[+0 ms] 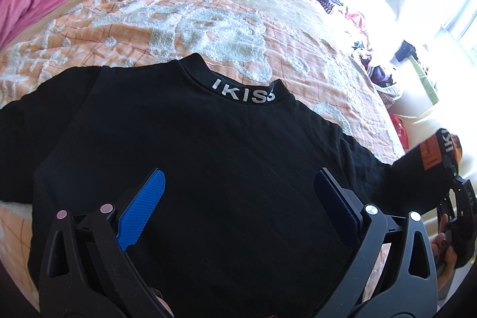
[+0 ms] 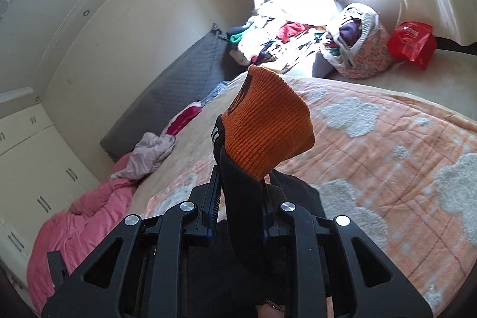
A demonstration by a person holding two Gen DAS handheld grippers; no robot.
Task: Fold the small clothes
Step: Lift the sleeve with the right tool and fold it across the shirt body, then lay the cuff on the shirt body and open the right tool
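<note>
A black sweater [image 1: 190,157] is spread flat on the orange blanket [image 1: 167,29], collar toward twelve o'clock. The left gripper [image 1: 238,192] is held over its body, jaws wide and empty. The right gripper [image 2: 241,189] is clamped on the orange-cuffed sleeve [image 2: 265,130], lifted at three o'clock. The sleeve fold appears to be in hand; next, the cuff is to be carried across the chest and released flat.

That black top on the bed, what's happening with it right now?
A person is folding it with two handheld grippers. The black top lies flat on the orange blanket. The right gripper is shut on its sleeve, lifting the orange cuff. The left gripper hovers open over the body.
</note>
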